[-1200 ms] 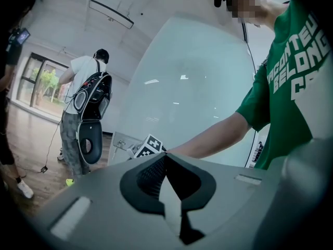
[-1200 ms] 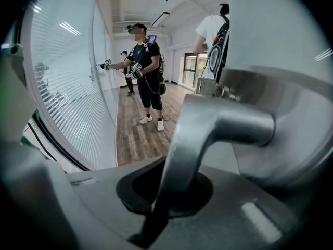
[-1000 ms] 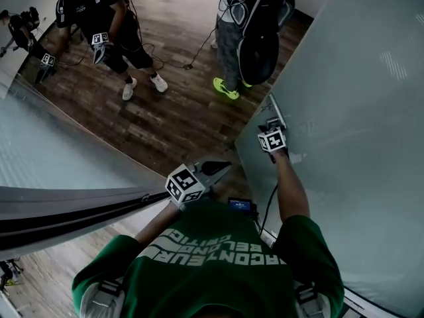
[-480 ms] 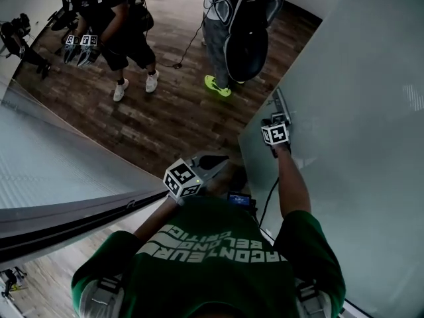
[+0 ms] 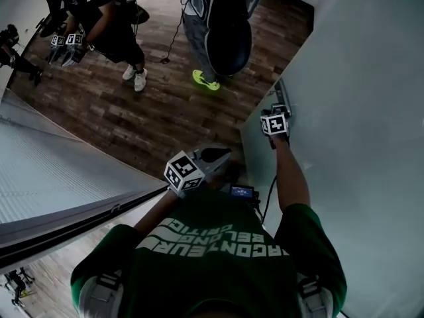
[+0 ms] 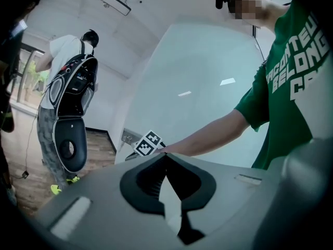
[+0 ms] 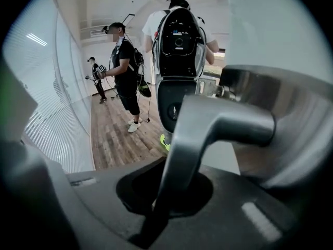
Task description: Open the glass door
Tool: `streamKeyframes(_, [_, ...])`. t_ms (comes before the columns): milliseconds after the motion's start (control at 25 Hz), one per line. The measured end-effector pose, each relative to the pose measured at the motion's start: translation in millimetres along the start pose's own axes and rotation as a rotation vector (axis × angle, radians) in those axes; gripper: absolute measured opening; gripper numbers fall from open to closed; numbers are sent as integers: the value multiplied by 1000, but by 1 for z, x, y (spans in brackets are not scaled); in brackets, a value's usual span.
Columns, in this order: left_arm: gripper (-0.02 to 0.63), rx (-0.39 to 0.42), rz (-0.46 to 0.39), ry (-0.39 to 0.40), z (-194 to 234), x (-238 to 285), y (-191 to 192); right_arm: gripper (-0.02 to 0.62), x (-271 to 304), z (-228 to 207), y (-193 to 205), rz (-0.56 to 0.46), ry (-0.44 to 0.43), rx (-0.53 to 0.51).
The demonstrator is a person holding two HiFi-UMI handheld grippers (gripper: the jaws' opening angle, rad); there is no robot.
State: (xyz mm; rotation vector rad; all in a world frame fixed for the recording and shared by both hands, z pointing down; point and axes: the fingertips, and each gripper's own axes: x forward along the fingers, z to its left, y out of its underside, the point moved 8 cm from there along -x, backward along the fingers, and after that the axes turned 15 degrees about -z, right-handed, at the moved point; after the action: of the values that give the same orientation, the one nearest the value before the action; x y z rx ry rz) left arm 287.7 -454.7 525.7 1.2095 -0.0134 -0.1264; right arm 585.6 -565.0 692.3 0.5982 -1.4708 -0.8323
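The frosted glass door fills the right of the head view, its edge turned toward the wooden floor. My right gripper is at that edge, shut on the metal lever handle. In the right gripper view the lever's bar runs down between the jaws of the right gripper. My left gripper hangs free in front of my chest, left of the door's edge, shut with nothing in it. In the left gripper view the left gripper points at the door, with the right gripper's marker cube just beyond.
A person with a large backpack rig stands on the wooden floor just beyond the door. Another person in black holding grippers stands at the far left. A ribbed glass wall with a dark frame runs along my left.
My right gripper, still shut on the handle, has moved up the picture with the door's edge. The left gripper has drifted slightly along with me. The bystanders sit higher in the view.
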Motion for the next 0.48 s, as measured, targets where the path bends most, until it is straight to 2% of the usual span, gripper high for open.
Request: streamKeyframes(480, [9,19,34,69,-5,31,24,-8,-14,-60,29,-6,102,66])
